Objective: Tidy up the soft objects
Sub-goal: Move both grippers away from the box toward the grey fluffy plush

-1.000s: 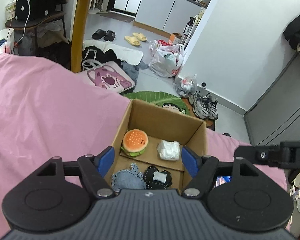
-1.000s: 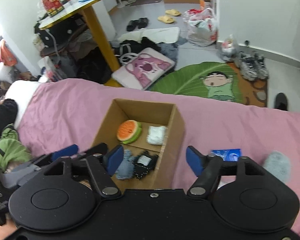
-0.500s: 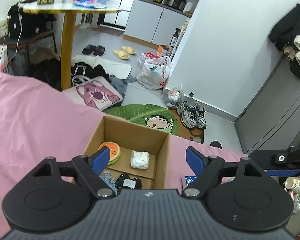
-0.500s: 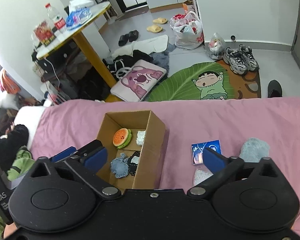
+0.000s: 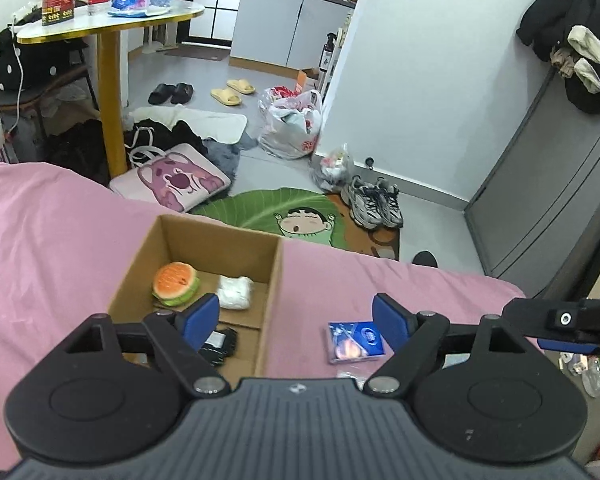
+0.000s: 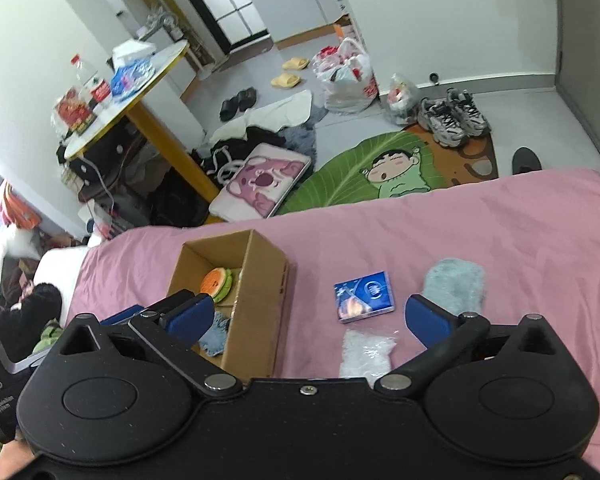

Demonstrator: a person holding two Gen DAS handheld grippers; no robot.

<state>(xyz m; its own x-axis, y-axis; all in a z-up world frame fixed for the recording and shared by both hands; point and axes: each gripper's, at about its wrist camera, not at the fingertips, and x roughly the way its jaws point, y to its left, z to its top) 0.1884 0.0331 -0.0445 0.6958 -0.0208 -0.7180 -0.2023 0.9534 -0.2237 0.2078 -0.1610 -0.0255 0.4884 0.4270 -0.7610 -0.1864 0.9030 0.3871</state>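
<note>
Both tools are held spread and empty: left tool (image 5: 296, 314) over the cardboard box (image 5: 274, 276), right tool (image 6: 308, 316) with the blue packet (image 6: 364, 291) seen at one o'clock.

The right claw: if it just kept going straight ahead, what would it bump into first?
Probably the blue packet lying on the pink bedsheet, between the open right claw tips; the clear plastic bag sits nearer but lower. Depth is uncertain.

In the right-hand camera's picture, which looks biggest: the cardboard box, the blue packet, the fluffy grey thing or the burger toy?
1. Cardboard box, clearly largest.
2. Fluffy grey-blue item.
3. Blue packet, close to the fluffy item, so that order is unsure.
4. Burger toy, though partly hidden inside the box.
</note>
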